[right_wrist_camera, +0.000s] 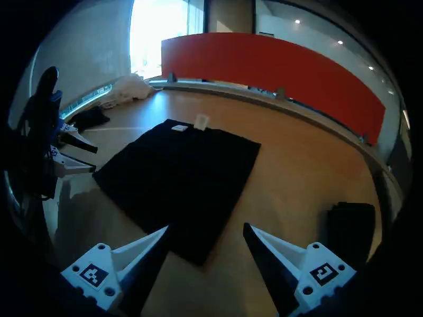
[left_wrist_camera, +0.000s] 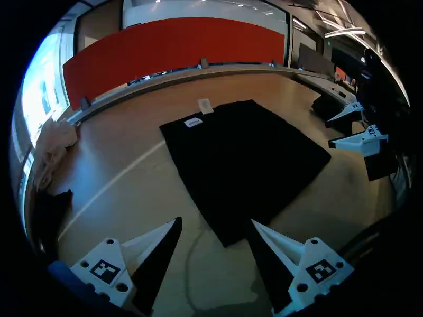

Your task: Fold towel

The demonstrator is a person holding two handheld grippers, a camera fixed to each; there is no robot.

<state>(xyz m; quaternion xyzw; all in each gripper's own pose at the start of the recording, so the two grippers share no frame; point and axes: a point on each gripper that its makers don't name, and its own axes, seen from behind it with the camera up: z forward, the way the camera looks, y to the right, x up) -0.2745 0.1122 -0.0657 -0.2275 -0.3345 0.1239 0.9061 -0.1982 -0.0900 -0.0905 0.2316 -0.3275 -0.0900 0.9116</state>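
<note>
A black towel (left_wrist_camera: 243,164) lies flat and spread on the wooden table (left_wrist_camera: 132,174), with a white tag (left_wrist_camera: 193,122) near its far corner. My left gripper (left_wrist_camera: 216,221) is open just above the towel's near corner, which lies between its fingertips. In the right gripper view the same towel (right_wrist_camera: 180,174) stretches ahead, and my right gripper (right_wrist_camera: 206,227) hangs open over its near edge. Each gripper shows across the towel in the other's view: the right gripper (left_wrist_camera: 328,131) at the far right, the left gripper (right_wrist_camera: 95,160) at the left, held by a dark-sleeved hand.
A small white card (left_wrist_camera: 205,105) lies just beyond the towel. A pale cloth heap (left_wrist_camera: 53,142) and a dark bundle (left_wrist_camera: 53,211) sit at the table's left side. Another black folded item (right_wrist_camera: 351,227) rests to my right. A red partition (left_wrist_camera: 174,47) backs the table.
</note>
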